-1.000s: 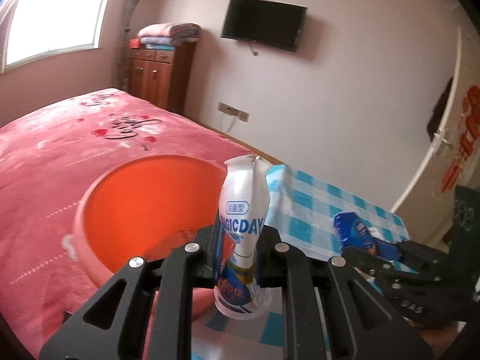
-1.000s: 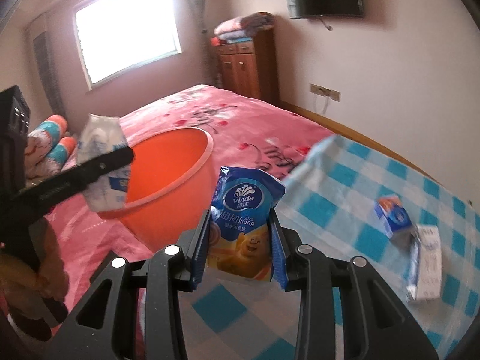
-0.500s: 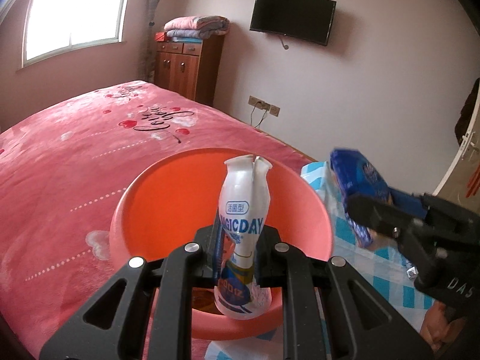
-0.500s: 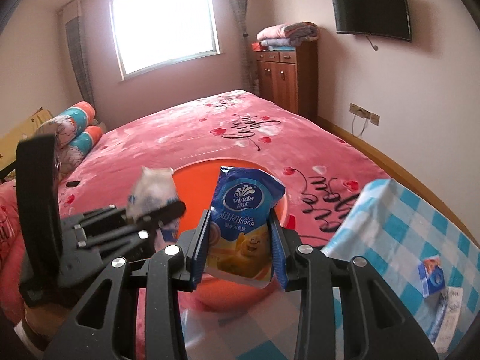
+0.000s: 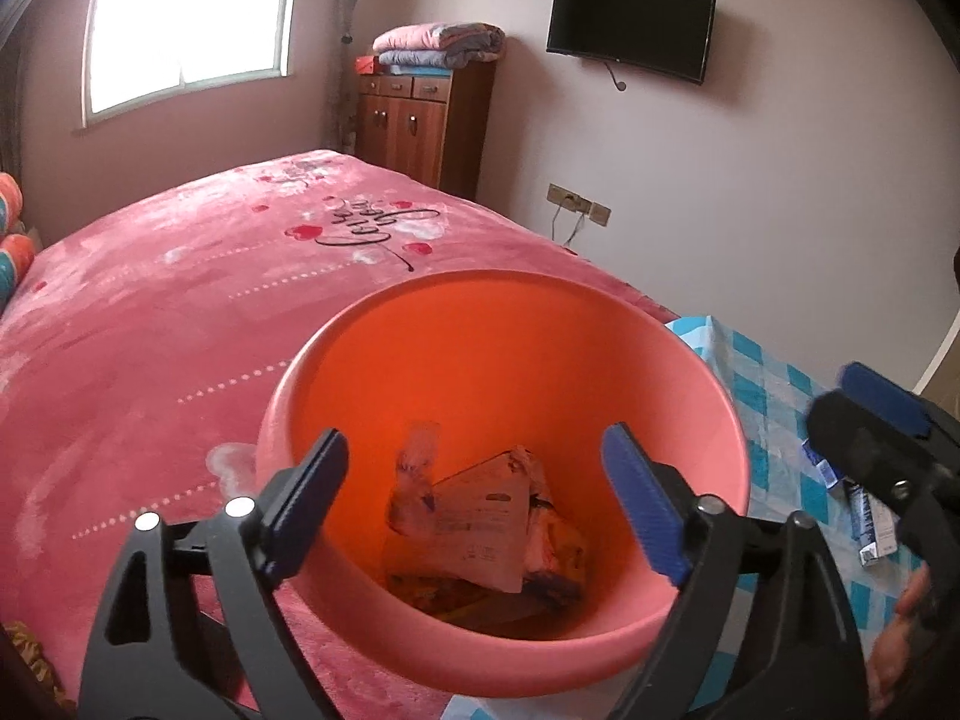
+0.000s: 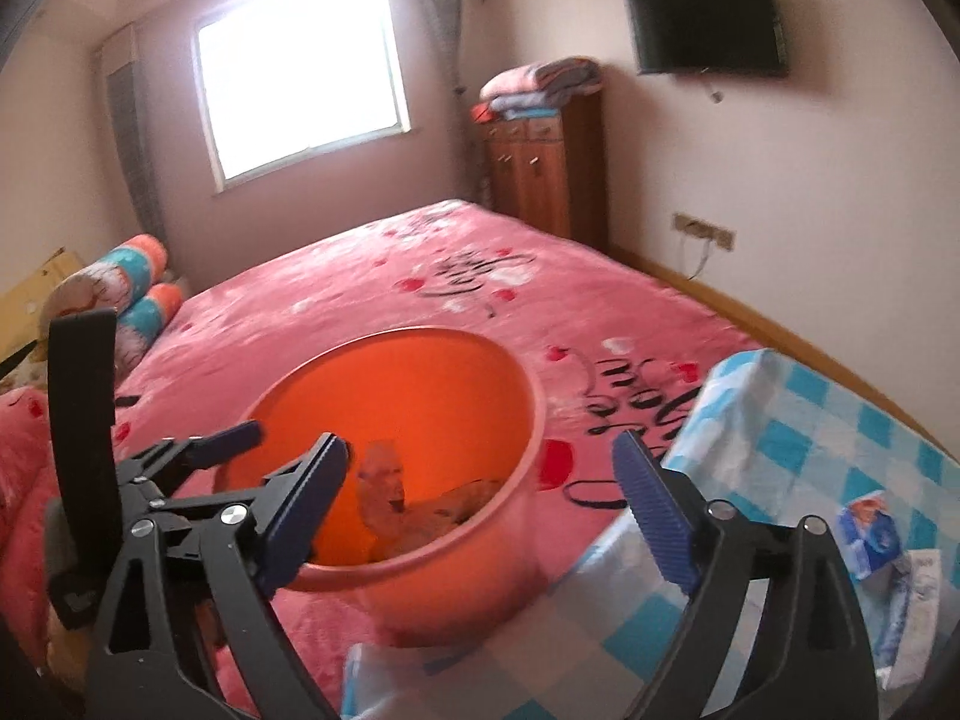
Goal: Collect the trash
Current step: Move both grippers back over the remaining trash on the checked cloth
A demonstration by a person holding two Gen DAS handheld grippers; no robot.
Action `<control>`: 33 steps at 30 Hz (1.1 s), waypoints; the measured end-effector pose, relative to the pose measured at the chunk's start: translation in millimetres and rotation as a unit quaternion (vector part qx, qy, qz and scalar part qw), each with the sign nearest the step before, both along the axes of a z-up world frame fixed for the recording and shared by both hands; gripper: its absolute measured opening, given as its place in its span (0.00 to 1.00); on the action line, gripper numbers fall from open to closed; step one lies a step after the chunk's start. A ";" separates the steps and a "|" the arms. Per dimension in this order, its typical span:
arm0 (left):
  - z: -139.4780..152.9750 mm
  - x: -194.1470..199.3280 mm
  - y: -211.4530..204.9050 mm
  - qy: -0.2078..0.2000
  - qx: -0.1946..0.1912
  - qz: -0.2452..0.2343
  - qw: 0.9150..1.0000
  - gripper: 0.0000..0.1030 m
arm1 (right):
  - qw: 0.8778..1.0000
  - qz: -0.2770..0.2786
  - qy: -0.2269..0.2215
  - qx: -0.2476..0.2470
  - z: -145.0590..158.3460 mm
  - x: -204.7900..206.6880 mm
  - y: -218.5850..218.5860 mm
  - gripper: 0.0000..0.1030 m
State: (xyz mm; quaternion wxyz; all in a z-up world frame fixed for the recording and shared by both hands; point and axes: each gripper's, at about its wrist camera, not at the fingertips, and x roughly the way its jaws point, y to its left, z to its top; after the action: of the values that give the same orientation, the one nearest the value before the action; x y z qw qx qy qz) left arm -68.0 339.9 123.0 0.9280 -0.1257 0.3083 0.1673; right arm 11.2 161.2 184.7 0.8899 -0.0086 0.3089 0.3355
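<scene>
- Orange plastic basin sits on the pink bedspread at lower centre of both views, with crumpled wrappers and cartons lying in its bottom.
- Left hand-held gripper hangs over the basin's mouth; its jaws are opening, spread wide, with nothing between them.
- Right hand-held gripper points at the basin's near rim from beside the checked cloth; its jaws are opening too, and they are bare.
- Judged from this, the step in hand is the drop: both loads appear to be released into the basin.
- More trash remains on the blue-and-white checked cloth at lower right of the right wrist view: a small blue carton and a white packet just beside it.
- The next move likely calls for swinging a hand-held gripper back over the cloth and lining its open jaws across one of those pieces.
- Black script is embroidered on the bedspread, yet it cannot be read; print on the trash in the basin is too small to make out.
</scene>
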 end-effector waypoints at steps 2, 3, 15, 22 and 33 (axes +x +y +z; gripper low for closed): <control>1.4 -2.0 -3.5 0.000 0.006 0.001 1.000 0.89 | 1.000 -0.011 -0.004 0.000 -0.2 -4.0 -8.9 0.87; 2.2 -2.7 -5.9 0.001 0.009 0.001 1.000 0.89 | 1.000 -0.016 -0.006 -0.001 -0.9 -6.3 -12.5 0.88; 14.8 -11.8 -45.1 -0.001 0.047 -0.017 0.999 0.90 | 0.998 -0.058 -0.031 -0.025 -15.9 -41.2 -54.3 0.91; 18.0 -15.9 -70.6 -0.004 0.058 -0.037 0.998 0.94 | 0.996 -0.082 -0.032 -0.027 -21.9 -56.2 -82.4 0.91; 20.1 -15.9 -114.3 0.001 0.078 -0.067 0.995 0.94 | 0.993 -0.115 -0.024 -0.016 -30.8 -71.8 -125.9 0.91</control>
State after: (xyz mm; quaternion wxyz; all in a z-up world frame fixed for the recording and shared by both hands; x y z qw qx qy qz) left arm -83.9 225.6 143.0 0.9437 -0.0316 0.3030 0.1288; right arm -60.6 35.2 154.0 0.9294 0.0050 0.2921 0.2256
